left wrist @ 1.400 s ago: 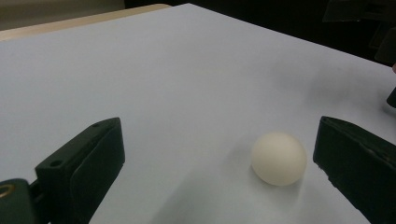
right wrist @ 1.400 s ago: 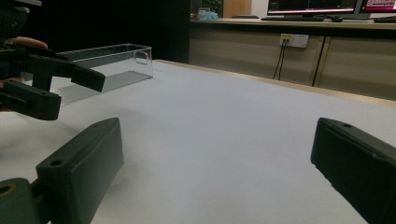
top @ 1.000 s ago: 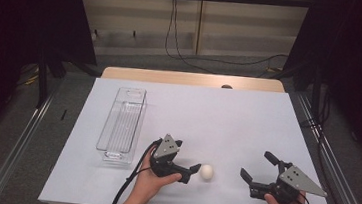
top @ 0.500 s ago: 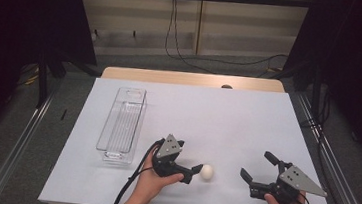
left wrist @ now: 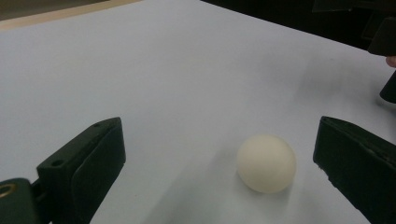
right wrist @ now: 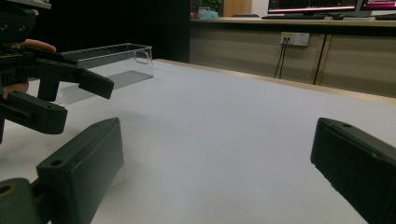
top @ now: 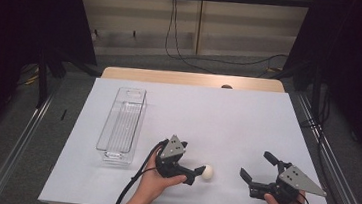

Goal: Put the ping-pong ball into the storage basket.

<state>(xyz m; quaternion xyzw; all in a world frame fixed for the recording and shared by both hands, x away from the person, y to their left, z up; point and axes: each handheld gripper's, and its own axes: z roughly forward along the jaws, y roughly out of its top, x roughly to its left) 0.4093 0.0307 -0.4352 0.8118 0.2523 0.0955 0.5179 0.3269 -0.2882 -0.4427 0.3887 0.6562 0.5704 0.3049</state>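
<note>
White tabletop (top: 228, 116) bears a round ball (top: 207, 172), axis-less, between the wide-spread left tool (top: 198, 173).

1. The high view looks forward and down from above the person's side of the table (top: 228, 111).
2. The left gripper view sits low and close, with the ball (left wrist: 266, 163) between its jaws.
3. The right gripper view skims the tabletop; beyond its left jaw stands the left gripper (right wrist: 70, 93), shared with the high view.
</note>
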